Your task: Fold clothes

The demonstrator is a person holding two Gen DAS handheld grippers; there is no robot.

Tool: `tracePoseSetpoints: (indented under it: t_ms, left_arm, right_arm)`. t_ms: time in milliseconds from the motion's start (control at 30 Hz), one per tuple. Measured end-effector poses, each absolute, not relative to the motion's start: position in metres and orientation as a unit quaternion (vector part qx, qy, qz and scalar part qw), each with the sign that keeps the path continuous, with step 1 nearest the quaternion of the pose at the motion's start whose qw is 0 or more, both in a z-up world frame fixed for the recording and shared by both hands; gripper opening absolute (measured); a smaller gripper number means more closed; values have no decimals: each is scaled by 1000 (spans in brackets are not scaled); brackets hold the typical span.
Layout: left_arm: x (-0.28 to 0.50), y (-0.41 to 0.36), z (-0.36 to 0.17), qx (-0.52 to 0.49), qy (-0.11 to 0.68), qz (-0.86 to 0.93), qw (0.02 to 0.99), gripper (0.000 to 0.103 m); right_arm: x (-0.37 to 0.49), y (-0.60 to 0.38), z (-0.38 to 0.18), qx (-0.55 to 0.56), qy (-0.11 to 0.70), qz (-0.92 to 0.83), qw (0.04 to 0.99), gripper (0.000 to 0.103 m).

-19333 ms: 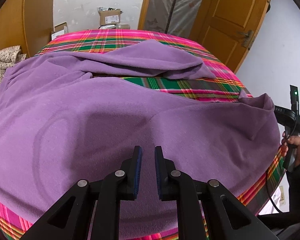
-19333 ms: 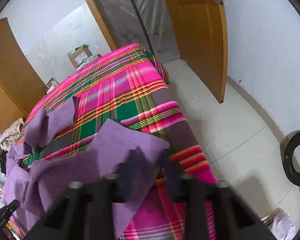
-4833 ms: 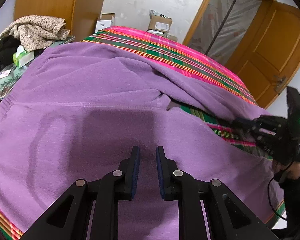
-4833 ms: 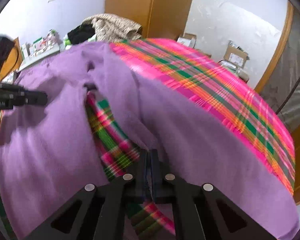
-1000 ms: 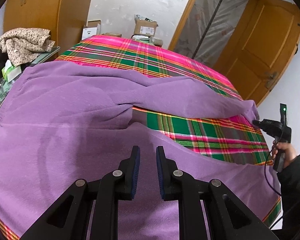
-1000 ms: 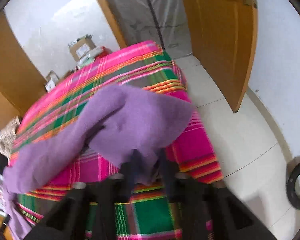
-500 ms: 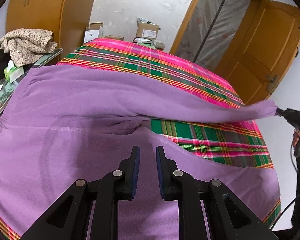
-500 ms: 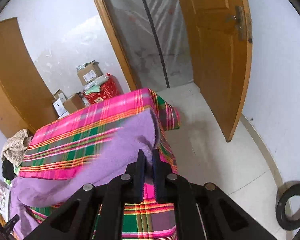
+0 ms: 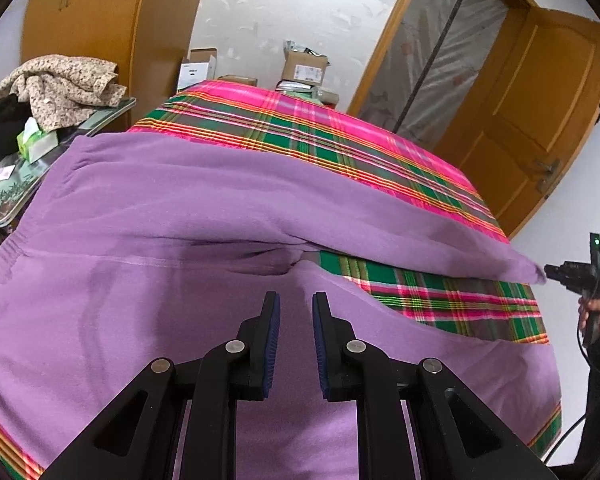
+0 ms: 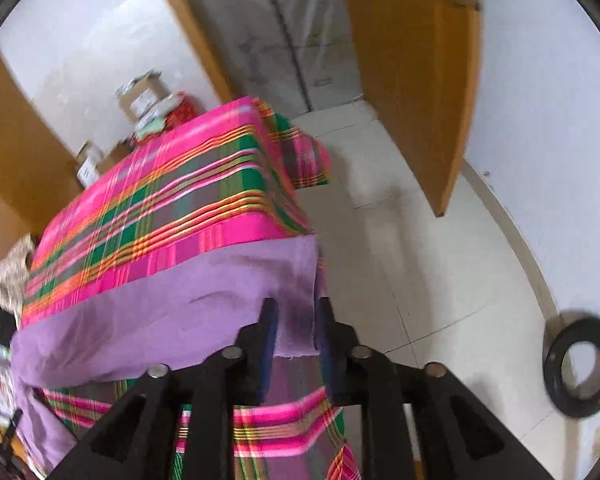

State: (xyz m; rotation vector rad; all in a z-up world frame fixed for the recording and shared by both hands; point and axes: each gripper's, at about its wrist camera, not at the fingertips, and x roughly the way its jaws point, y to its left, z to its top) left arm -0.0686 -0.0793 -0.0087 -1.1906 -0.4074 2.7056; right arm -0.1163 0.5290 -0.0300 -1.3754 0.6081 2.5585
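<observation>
Currently the purple garment [image 9: 204, 208] is lying spread across the bed with the pink-green plaid cover [image 9: 340, 148], looks like fleece trousers: waistband end toward the left, two legs running to the right with a wedge of plaid showing between them. Left gripper [image 9: 296, 344] is hovering over the crotch area, jaws parted a narrow gap, nothing between them, pads not gripping fabric. Right gripper [image 10: 294, 334] is sitting at the bed's right edge with the far leg's cuff [image 10: 296, 280] lying between its fingers; jaws are spread apart, cloth looks loose rather than pinched, though the frame is motion-blurred. In the left wrist view that gripper is just at the cuff tip, held in a hand [image 9: 598, 312] with a dark sleeve. Wooden door [image 10: 416, 80] is standing open beyond the bed.
</observation>
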Motion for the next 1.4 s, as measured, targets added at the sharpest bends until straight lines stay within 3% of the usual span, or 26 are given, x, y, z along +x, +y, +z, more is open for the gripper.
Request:
tracePoseSetpoints:
  t_ms: [133,367,433,600,667,700,733,967,1167,1367,1400]
  left_arm:
    - [-69,-72,-11,-401,-131,902,92,17]
    - [-71,-72,-10,-403,-130,902,89,17]
    - [-71,-74,-9,-400,-129,903,84,17]
    - [-69,-82,-6,-391,-138,907,68,17]
    - [-69,-84,-6,-389,-142,908,63,17]
    - [-69,-85,-6,-389,-141,908,62,17]
    - [-70,-85,-5,-389,-140,909,62,17]
    - [-77,-88,-3,-387,-134,911,56,17]
    - [-81,-90,-2,-385,-131,912,52,17]
    - [-87,-97,12,-365,-115,923,34,17]
    - [-87,-99,16,-358,-111,927,28,17]
  right_arm:
    - [-99,533,-36,-449,233,858,89,35]
    - [-94,512,-75,-466,293,834,42,36]
    - [-94,504,-76,-456,298,838,32,46]
    - [-101,515,-83,-423,352,834,41,45]
    - [-104,518,-85,-412,362,835,47,35]
    - [-106,517,-84,-407,363,837,43,12]
    - [-108,515,-84,-402,364,839,38,3]
    - [-94,518,-54,-363,349,863,37,2]
    - [-80,528,-57,-395,325,856,81,4]
    - [-81,478,-18,-329,248,911,-6,17]
    - [-86,464,-12,-318,234,918,-32,23]
